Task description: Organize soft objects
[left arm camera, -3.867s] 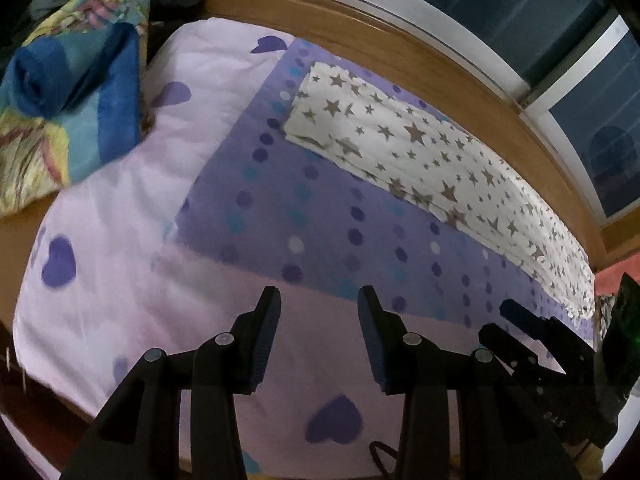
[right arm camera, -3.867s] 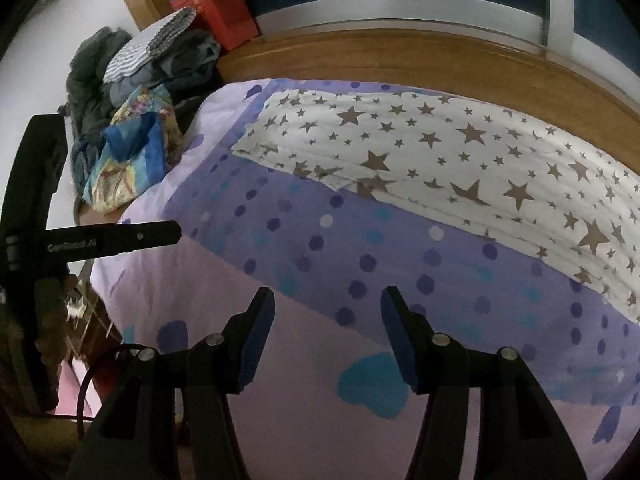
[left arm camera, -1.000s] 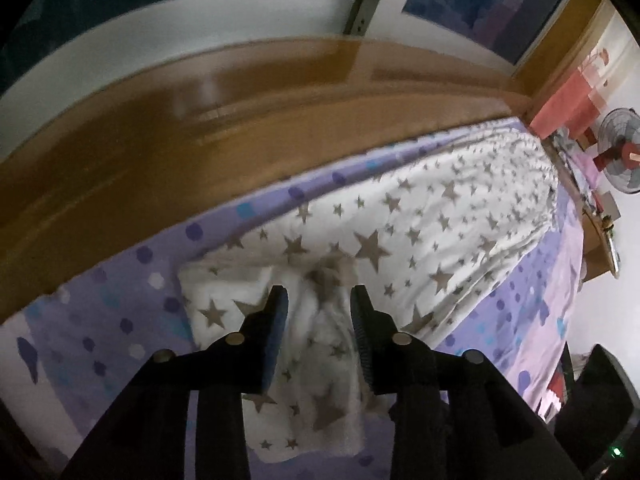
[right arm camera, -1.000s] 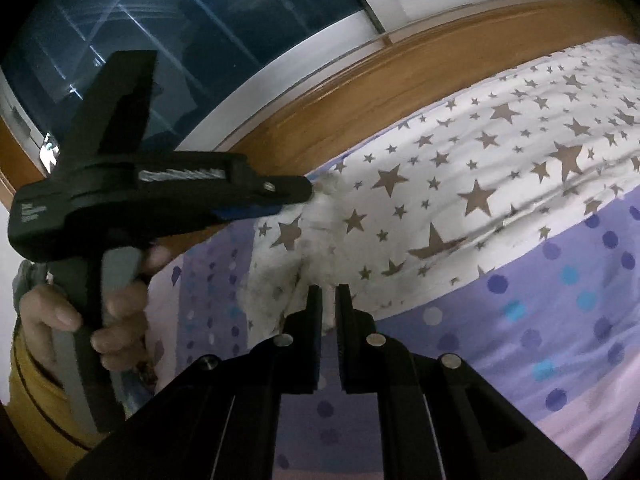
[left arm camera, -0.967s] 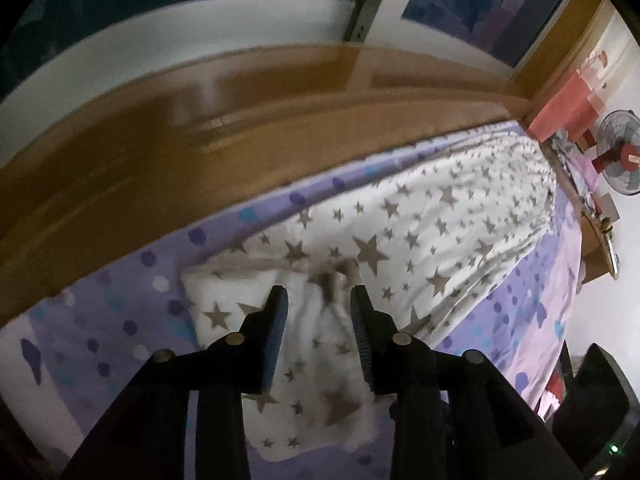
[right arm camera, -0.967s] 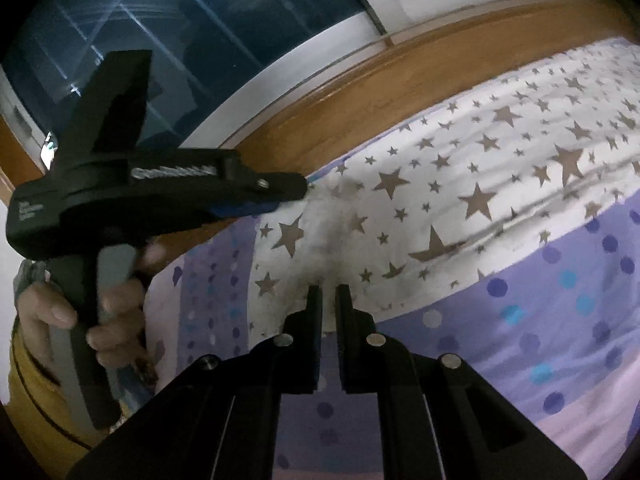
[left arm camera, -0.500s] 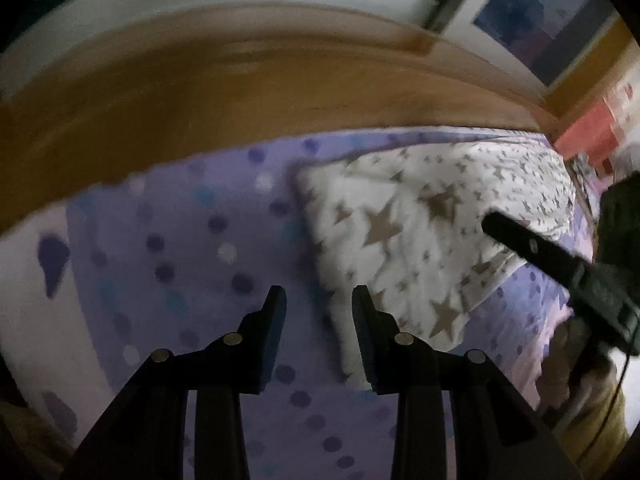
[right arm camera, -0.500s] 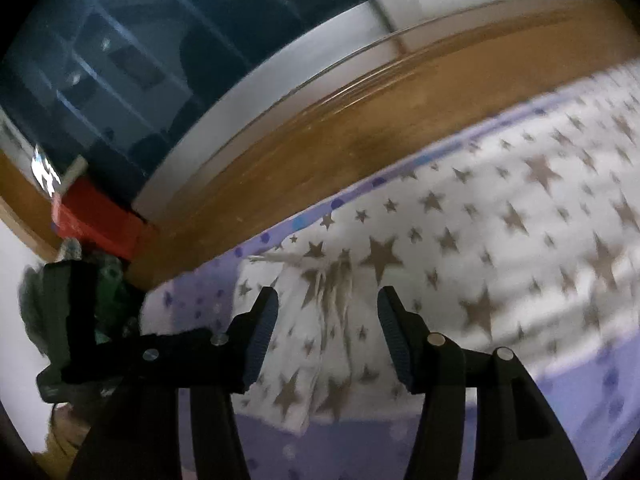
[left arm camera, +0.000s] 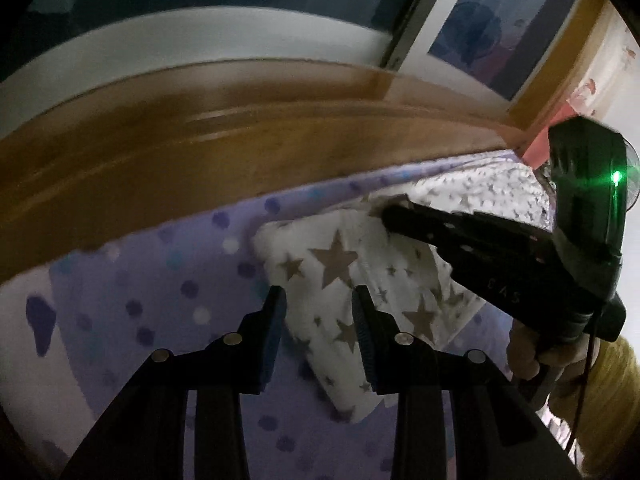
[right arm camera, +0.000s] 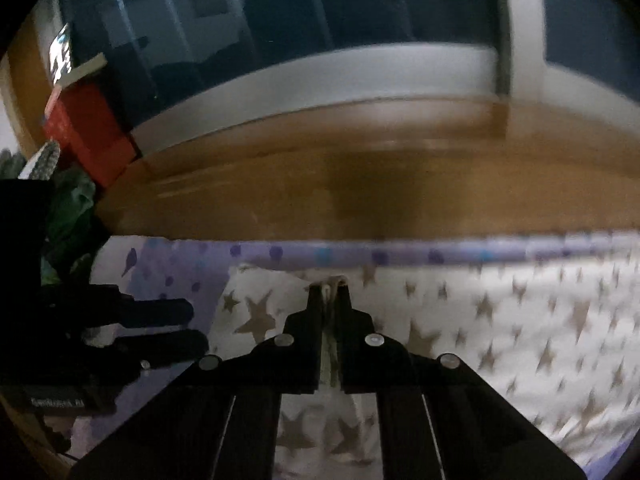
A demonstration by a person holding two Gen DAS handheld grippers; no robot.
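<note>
Dark window glass [right arm camera: 320,32] is running behind a wide wooden ledge [right arm camera: 360,184], and below the ledge a bed is lying under one purple dotted cover [left arm camera: 168,280] that is fading to pale pink toward the near edge. One white star-print cloth [right arm camera: 520,320] is stretching across the cover along the ledge side, with its left end folded and bunched.

In the right wrist view, the right gripper [right arm camera: 330,292] is pointing toward 12 o'clock with its jaws pressed together on a pinched ridge of the star-print cloth; a thin strip of the fabric is showing in the slit between the two fingers [right arm camera: 316,320]. In the left wrist view the same gripper [left arm camera: 390,212] is reaching in from 3 o'clock, its tip biting the cloth's upper edge, with a green light glowing on its body and a hand [left arm camera: 532,356] gripping its handle at about 4 o'clock.

The left gripper [left arm camera: 320,300] is standing partly apart, its two blue-lined fingers [left arm camera: 274,320] framing the folded corner of the star-print cloth [left arm camera: 332,264]. Whether the pads are pressing on the fabric or only hovering over it is not clear from this angle. In the right wrist view the left gripper [right arm camera: 196,326] is sitting at 9 o'clock, just beside the cloth's left end, with a gap showing between its fingers.

At 10 o'clock in the right wrist view, one red box [right arm camera: 88,132] is resting at the ledge's end, above a heap of dark green clothing [right arm camera: 72,216].
</note>
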